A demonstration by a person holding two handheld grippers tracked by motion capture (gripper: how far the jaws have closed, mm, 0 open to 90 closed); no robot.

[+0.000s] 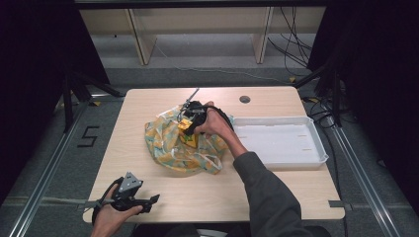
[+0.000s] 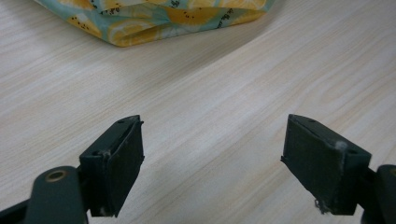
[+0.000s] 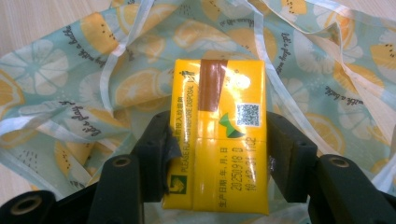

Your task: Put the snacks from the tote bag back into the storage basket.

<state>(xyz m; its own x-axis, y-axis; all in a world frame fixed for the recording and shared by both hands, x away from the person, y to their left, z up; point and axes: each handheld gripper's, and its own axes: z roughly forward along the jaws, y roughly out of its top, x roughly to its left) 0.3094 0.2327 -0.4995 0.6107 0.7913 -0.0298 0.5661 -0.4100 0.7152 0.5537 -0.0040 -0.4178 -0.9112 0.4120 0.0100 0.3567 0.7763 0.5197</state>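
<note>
A pale wooden worktop (image 1: 163, 190) stands on a grey floor, with shelving legs and cables behind it. Over its middle, the right hand-held gripper (image 3: 218, 154) has its jaws on either side of a yellow pack (image 3: 218, 135), pads touching its long edges, so the grip looks made or very nearly made. The pack is above a lemon-print bag (image 1: 170, 143), which lies crumpled directly beneath this hand-held gripper, its white handles loose around the pack. Off to the side of it, on the person's right, sits a white tray (image 1: 276, 155), and nothing lies in it.

The left hand-held gripper (image 2: 212, 163) rests low near the worktop's front edge, jaws wide apart with nothing between them; the bag's edge lies ahead of it, well apart.

As I judge it, the pack is taken hold of at the bag. Whether it goes into the bag or out to the tray cannot be told; carrying and release are left.
</note>
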